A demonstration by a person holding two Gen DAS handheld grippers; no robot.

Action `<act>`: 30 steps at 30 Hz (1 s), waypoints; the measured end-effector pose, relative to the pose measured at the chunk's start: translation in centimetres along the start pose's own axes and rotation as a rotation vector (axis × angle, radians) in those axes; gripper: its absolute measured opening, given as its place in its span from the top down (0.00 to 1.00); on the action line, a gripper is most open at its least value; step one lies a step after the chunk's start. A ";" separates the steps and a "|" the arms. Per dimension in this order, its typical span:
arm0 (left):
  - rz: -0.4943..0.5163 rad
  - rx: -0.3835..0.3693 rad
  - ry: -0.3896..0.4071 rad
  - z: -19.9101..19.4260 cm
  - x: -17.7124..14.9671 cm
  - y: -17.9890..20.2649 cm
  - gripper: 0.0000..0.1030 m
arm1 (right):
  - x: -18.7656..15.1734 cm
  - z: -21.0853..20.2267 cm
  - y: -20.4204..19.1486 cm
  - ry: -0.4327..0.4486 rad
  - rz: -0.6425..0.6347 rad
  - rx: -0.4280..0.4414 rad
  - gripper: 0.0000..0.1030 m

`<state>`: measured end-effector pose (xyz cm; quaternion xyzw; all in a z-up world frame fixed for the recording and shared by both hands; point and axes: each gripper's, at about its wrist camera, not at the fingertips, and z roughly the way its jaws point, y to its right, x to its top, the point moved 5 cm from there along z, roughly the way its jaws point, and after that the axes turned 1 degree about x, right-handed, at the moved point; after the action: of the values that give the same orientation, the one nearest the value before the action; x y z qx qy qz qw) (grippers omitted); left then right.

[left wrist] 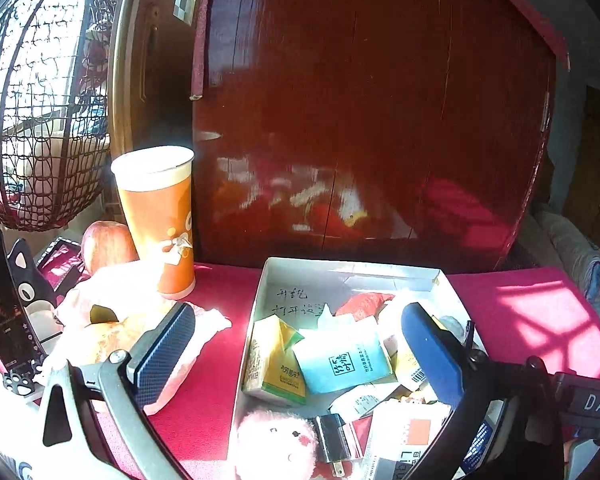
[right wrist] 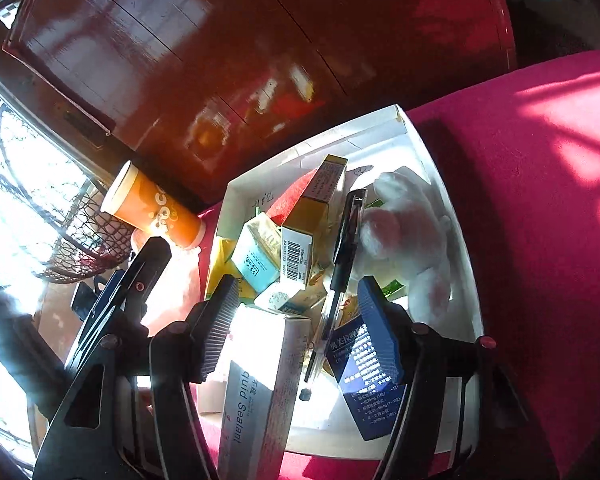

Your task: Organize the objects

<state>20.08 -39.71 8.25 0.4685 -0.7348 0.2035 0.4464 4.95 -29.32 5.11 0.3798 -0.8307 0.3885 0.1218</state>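
Box: white cardboard tray point(left wrist: 260, 288) sits on the pink-covered surface point(left wrist: 216, 360), its far wall close to the dark red wooden panel point(left wrist: 360, 100) along the surface's far edge.
Box contents: my left camera shows a yellow-green carton point(left wrist: 274, 364) by the box's left wall, a light blue tissue pack point(left wrist: 342, 360) beside it, a red packet point(left wrist: 362, 302) further back, a pink plush toy point(left wrist: 276, 446) and a black plug point(left wrist: 332, 436) at the near end.
Right view of box: a black pen point(right wrist: 342, 256) lies lengthwise over the pile, a white plush toy point(right wrist: 412, 236) against the right wall, a gold carton point(right wrist: 320, 204) tilted on the heap, a grey sealant box point(right wrist: 256, 396) and a dark blue leaflet box point(right wrist: 360, 372) at the near end.
My left gripper point(left wrist: 300, 348): jaws wide apart, one finger over the crumpled wrapper outside the box, the other over the box's right side; nothing clamped.
My right gripper point(right wrist: 296, 328): jaws apart above the near end of the box, the pen and sealant box seen between them, pads pressing on nothing.
Left of box: orange paper cup point(left wrist: 156, 216) upright near the far edge, an apple point(left wrist: 108, 244) beside it, a pale wrapper point(left wrist: 112, 312) in front, a phone on a cat-shaped stand point(left wrist: 4, 304) at the left edge.
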 end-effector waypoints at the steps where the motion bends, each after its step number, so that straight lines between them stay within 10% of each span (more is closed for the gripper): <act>1: -0.019 0.003 0.001 -0.2 0.0 -0.3 0.00 | 0.1 -0.2 0.2 0.011 -0.005 -0.002 0.27; 22: -0.039 0.107 0.131 -7.6 0.4 -1.6 0.00 | -1.2 -6.1 0.0 0.196 -0.208 -0.094 0.21; 30: -0.043 0.115 0.095 -9.2 -1.9 -2.1 0.00 | -4.4 -5.6 -0.2 0.083 -0.256 -0.054 0.21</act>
<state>26.47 -33.14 11.17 0.4989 -0.6894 0.2579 0.4574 7.63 -22.92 6.75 0.4629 -0.7798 0.3626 0.2149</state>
